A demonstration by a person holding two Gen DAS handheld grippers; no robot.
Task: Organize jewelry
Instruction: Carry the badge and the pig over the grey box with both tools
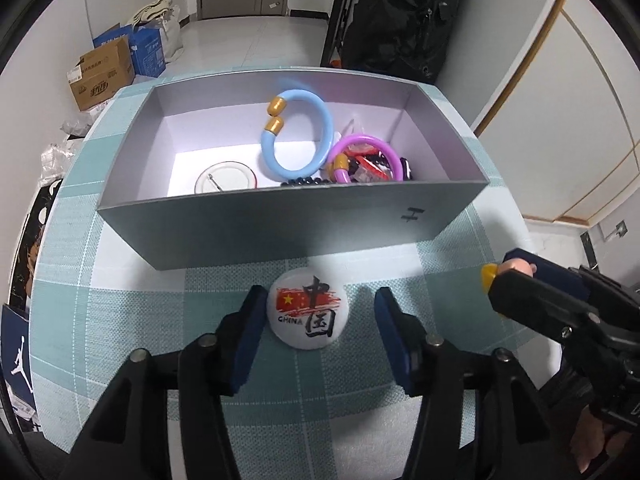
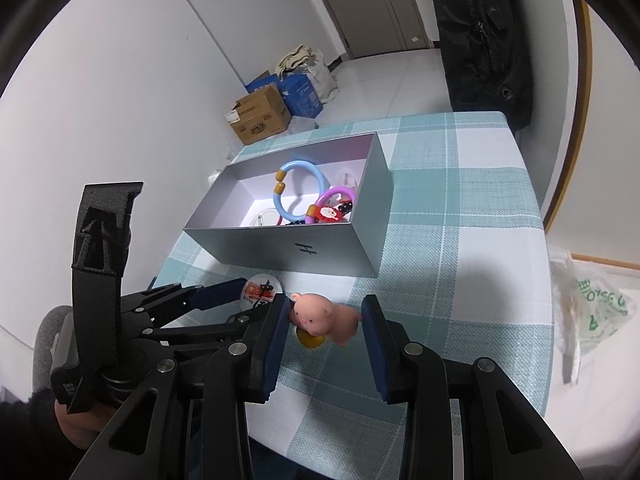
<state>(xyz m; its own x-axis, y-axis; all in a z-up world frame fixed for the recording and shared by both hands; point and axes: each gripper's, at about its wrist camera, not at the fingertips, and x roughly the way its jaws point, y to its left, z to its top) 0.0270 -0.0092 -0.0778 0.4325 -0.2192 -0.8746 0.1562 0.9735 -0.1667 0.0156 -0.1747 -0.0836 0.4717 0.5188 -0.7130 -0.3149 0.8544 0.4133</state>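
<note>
A: Left hand-held gripper [image 1: 316,322] is hanging spread over the surface [image 1: 132,312], jaws standing either side of the round badge [image 1: 308,306]. The left pad looks close against its rim; the right pad is standing clear. Nothing pinched.

B: Badge is lying flat, printed face up, just in front of the grey box [image 1: 280,224]. Judging it light, stiff, with a glossy domed face, so likely slippery. Take it across the rim, not the face; flat on the cloth, it may skid before the pads are biting.

A: Right hand-held gripper [image 2: 326,316] is pinching the pink pig charm [image 2: 324,312], pads pressing on its head and rear, a yellow part showing beneath. It is sitting low over the surface; whether lifted or resting, cannot tell.

B: Pig looks rubbery and light; a squeeze across the body should be holding, though it may squirm.

A: Further out, the box is holding a blue bangle [image 1: 298,136], a purple bangle [image 1: 362,158], dark beads [image 1: 304,181] and a second badge [image 1: 226,178] lying back up.
</note>
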